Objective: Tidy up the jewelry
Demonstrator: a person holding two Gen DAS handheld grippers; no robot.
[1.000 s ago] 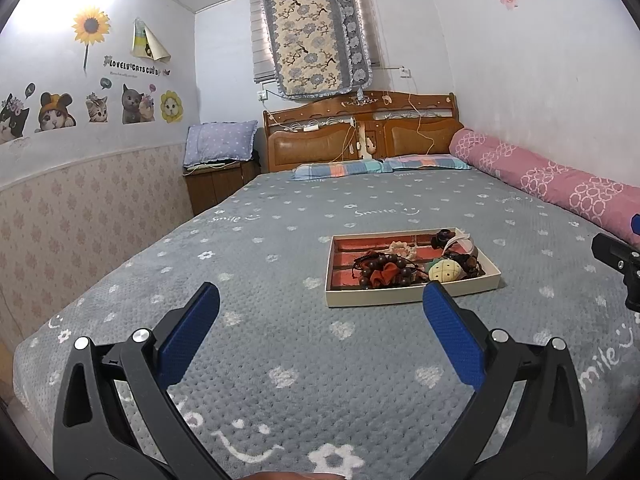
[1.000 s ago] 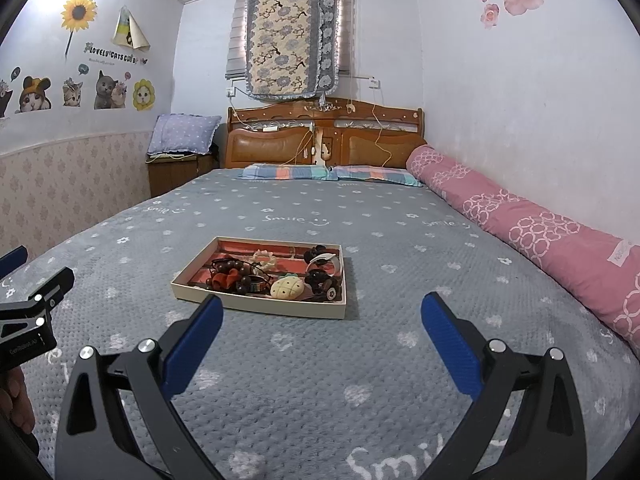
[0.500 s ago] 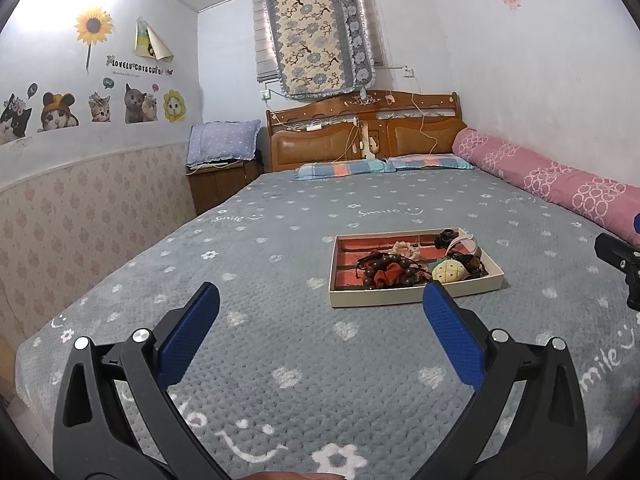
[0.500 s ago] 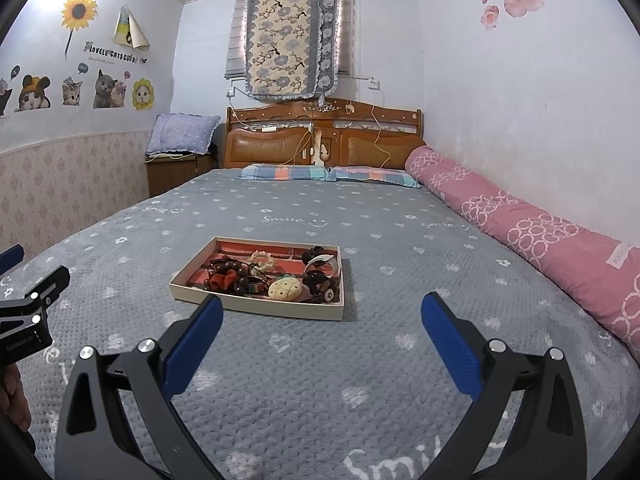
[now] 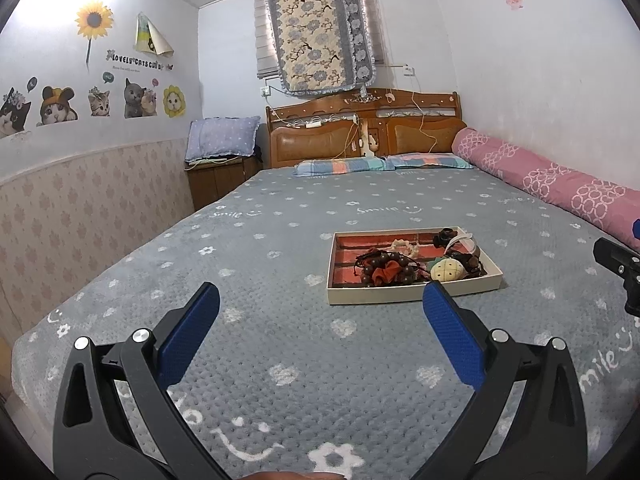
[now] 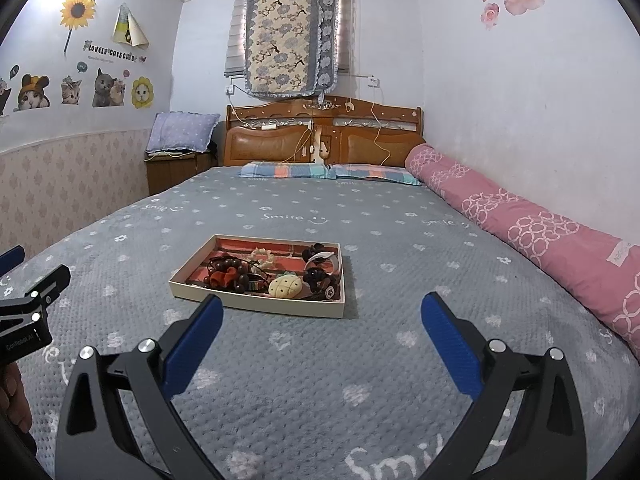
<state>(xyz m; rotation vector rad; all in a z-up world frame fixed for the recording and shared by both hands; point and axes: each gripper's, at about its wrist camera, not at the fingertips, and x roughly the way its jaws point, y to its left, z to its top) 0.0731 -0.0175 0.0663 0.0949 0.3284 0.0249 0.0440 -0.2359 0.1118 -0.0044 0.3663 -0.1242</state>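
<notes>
A shallow cream tray with a red lining [image 5: 408, 293] [image 6: 256, 305] lies on the grey bedspread. It holds a heap of jewelry: dark wooden bead bracelets [image 5: 380, 264] [image 6: 228, 270], a cream pineapple-shaped piece [image 5: 446, 270] [image 6: 285, 286], a pale bead bracelet [image 5: 404, 245] and dark hair ties [image 6: 316, 276]. My left gripper [image 5: 320, 300] is open and empty, above the bedspread in front of the tray. My right gripper [image 6: 322, 312] is open and empty, in front of the tray's near right corner. Neither touches the tray.
A rolled pink quilt [image 6: 528, 232] lies along the right wall. Striped pillows [image 6: 328, 170] lie against a wooden headboard [image 6: 324, 136]. A wooden nightstand [image 5: 218, 178] with a blue pillow stands at the left. The bed's left edge [image 5: 24, 344] drops off near my left gripper.
Both grippers have drifted slightly; the tray sits a little further right in the left wrist view. Both stay open and empty.
</notes>
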